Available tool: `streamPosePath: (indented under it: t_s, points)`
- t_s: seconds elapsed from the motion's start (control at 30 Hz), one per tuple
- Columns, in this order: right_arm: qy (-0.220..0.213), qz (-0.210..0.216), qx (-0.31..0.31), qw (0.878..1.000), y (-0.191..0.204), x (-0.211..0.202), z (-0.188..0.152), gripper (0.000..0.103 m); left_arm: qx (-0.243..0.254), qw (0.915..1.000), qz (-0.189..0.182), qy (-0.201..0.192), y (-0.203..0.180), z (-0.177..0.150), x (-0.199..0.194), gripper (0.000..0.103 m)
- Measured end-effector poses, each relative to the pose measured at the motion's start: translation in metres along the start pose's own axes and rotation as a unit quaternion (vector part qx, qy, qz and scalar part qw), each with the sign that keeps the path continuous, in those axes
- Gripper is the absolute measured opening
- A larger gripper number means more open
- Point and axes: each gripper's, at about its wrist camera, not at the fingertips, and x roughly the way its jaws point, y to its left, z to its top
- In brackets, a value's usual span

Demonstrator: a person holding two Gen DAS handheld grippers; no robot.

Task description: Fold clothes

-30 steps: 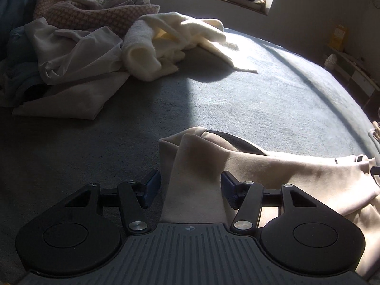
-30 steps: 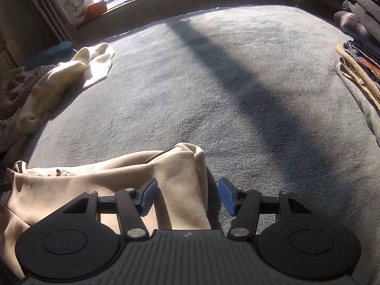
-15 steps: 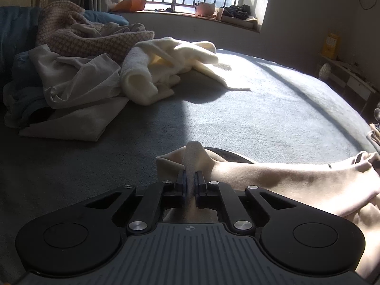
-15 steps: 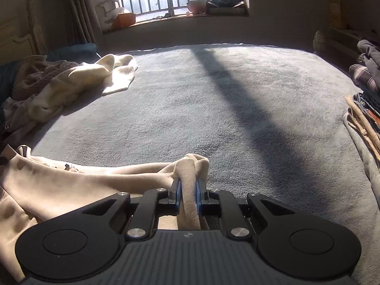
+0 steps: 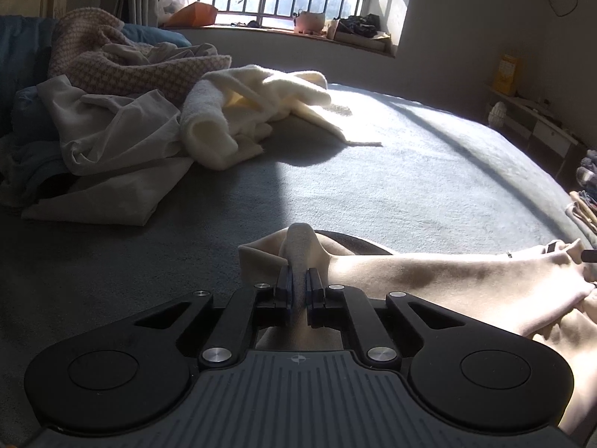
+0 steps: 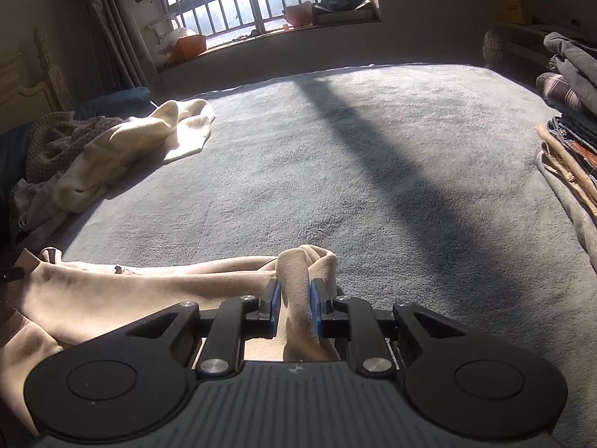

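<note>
Grey bed (image 6: 373, 171) by barred window | beige garment (image 5: 429, 272) stretched between both tools just above the bed | left tool (image 5: 297, 285) pinched tight on one bunched end | right tool (image 6: 294, 295) clamped on the other end | clothes pile (image 5: 112, 123) far left

The right tool (image 6: 294, 291) pinches a bunch of the tan cloth (image 6: 149, 291) on the gray bed (image 6: 335, 171).

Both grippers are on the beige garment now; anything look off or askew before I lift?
Nothing stands out. The left gripper and right gripper each pinch a bunched corner of the beige garment, which sags between them. The unfolded heap lies apart.
</note>
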Motion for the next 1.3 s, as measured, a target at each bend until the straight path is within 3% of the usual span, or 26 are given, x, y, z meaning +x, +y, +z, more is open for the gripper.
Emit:
streamPosePath:
  t_s: [0.07,0.17,0.27,0.37,0.5,0.73,0.83,1.03,1.13,1.23,1.3]
  points:
    - [-0.002,0.004,-0.003,1.000,0.002,-0.001,0.000,0.018,-0.006,1.0000,-0.006,0.004,0.002,0.001,0.002,0.007]
    - [-0.003,0.011,-0.006,1.000,0.002,-0.001,0.001,0.018,-0.018,0.9995,-0.013,0.022,0.005,0.001,0.009,0.020]
    - [0.005,0.016,-0.002,1.000,-0.001,0.002,0.002,0.019,-0.034,0.9988,-0.017,0.029,0.009,0.001,0.015,0.021]
    - [0.014,0.006,-0.013,1.000,0.000,0.011,0.002,0.019,-0.036,0.9990,-0.013,0.026,0.008,-0.001,0.016,0.020]
    - [-0.011,0.002,-0.011,1.000,0.000,0.004,0.002,0.007,-0.025,0.9997,-0.002,0.006,0.004,-0.003,0.008,0.005]
    - [-0.060,0.008,0.005,0.998,0.001,-0.016,0.013,0.006,-0.038,0.9981,-0.013,-0.046,0.004,0.016,-0.015,0.004]
    - [-0.064,0.007,0.006,0.998,0.001,-0.004,0.022,0.006,-0.056,0.9977,-0.006,-0.037,0.010,0.024,0.003,0.004]
    - [-0.027,-0.021,-0.008,0.999,-0.001,0.046,0.006,0.006,-0.054,0.9982,0.026,0.002,0.018,0.000,0.043,0.006]
    - [-0.015,-0.024,-0.008,1.000,-0.002,0.056,-0.001,0.009,-0.040,0.9986,0.034,0.000,0.016,0.001,0.038,0.012]
    - [-0.014,-0.014,0.024,1.000,-0.008,0.046,0.005,0.022,-0.040,0.9981,0.047,0.003,0.019,0.007,0.028,0.034]
    - [-0.024,-0.016,0.049,0.998,-0.013,0.035,0.011,0.033,-0.051,0.9970,0.056,-0.017,0.022,0.012,0.013,0.035]
